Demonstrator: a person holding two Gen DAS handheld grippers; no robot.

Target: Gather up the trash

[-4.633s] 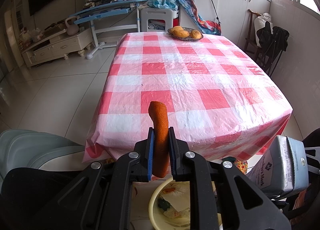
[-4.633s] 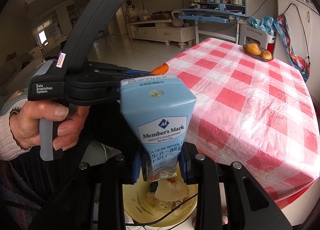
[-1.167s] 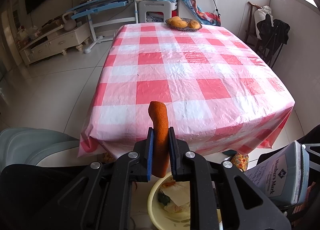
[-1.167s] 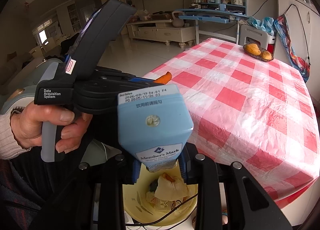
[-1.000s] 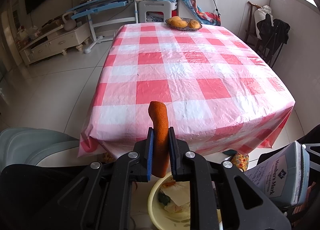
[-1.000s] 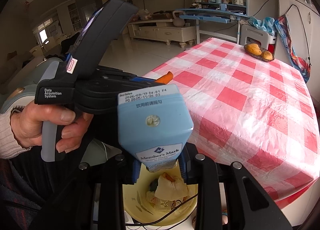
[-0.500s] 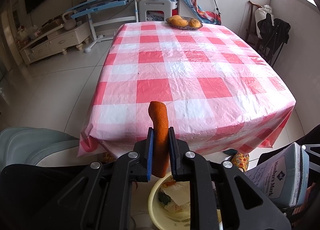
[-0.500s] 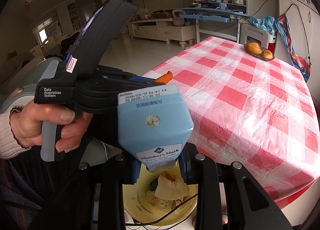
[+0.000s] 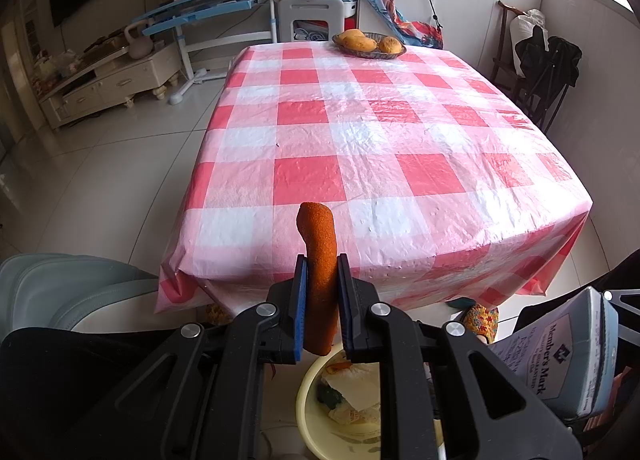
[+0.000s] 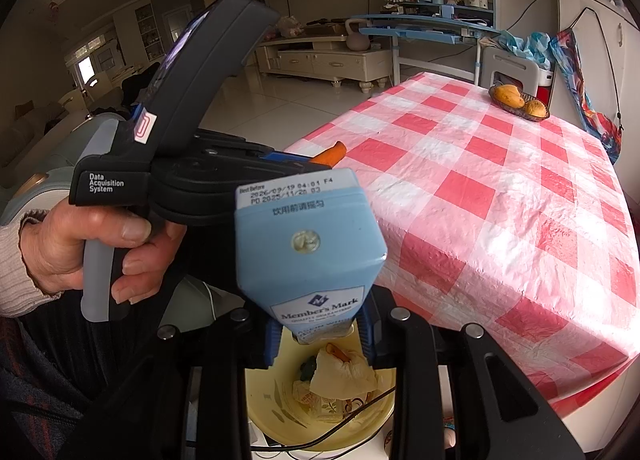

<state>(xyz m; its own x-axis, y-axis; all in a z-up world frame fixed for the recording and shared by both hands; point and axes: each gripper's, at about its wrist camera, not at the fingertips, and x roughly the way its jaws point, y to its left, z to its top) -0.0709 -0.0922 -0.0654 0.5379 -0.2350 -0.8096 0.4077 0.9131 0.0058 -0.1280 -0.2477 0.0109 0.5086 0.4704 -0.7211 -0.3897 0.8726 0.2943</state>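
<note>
Orange piece: a rough orange strip [image 9: 318, 280], peel or the like, clenched upright between the fingers of the left gripper [image 9: 322, 314], its lower end hanging just over the basin.
Blue carton: a Member's Mark milk carton [image 10: 308, 252] grasped low on its body by the right gripper [image 10: 320, 334], top tipped toward the lens, straw hole showing.
Yellow basin: the basin [image 10: 272, 412] sits below both grippers, off the counter's near edge, already holding crumpled tissue [image 10: 340, 376] and scraps.
Counter: red-and-white check cloth [image 9: 360, 147], bare but for a fruit dish [image 9: 368, 44] at the far end.
Hand: a hand [image 10: 86, 252] in a ribbed cuff squeezes the left gripper's trigger.
Step in hand: my read is the drop, both pieces poised above the basin.
Doing it well: let the strip go first, since it hangs nearest the bowl's middle; bring the carton lower and further over the bowl before releasing, or it may catch the rim and tumble out.
Watch: a dark cable [image 10: 344, 422] crosses the basin.
</note>
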